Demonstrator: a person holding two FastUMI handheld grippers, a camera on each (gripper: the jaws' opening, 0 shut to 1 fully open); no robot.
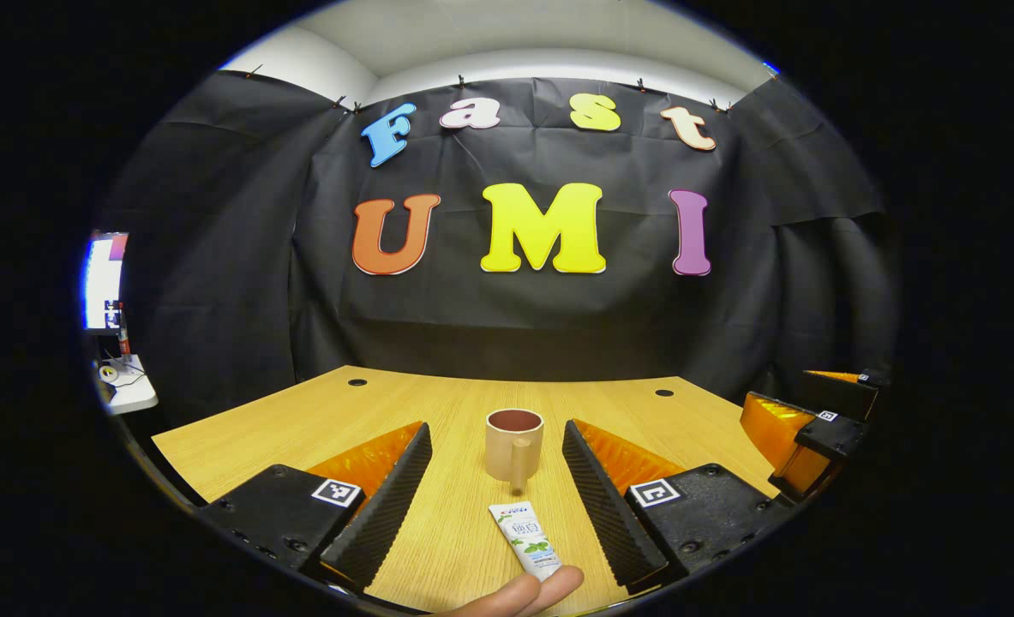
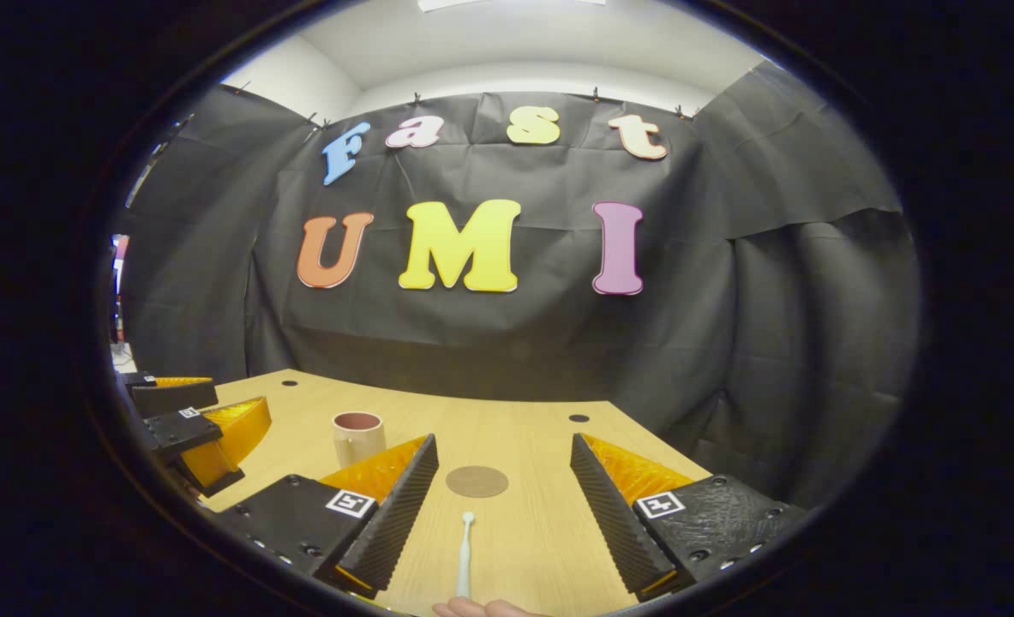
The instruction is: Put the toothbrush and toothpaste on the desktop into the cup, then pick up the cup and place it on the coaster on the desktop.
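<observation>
A: What are your tongs doing right now?

B: I'm holding the left gripper (image 1: 496,493) with its jaws standing wide apart, gripping nothing, just above the desk (image 1: 318,420). The toothpaste (image 1: 525,538) is lying flat on the wood between the two fingers, touching neither, and somebody's fingertips (image 1: 524,596) are resting on its near end at the bottom of the left gripper view.

A: And the other one?

B: I'm keeping the right gripper (image 2: 502,506) spread open as well, empty. The toothbrush (image 2: 465,553) is lying on the desk between its fingers, head pointing away from me, and a bit of a hand (image 2: 481,608) is showing at its near end.

A: Where is the cup sitting?

B: In the left gripper view the cup (image 1: 514,444) is standing upright straight ahead, just beyond the toothpaste, handle facing me. In the right gripper view it is standing off to the left, past the finger on that side. The coaster (image 2: 477,481) is lying flat ahead of the toothbrush, apart from the cup.
</observation>
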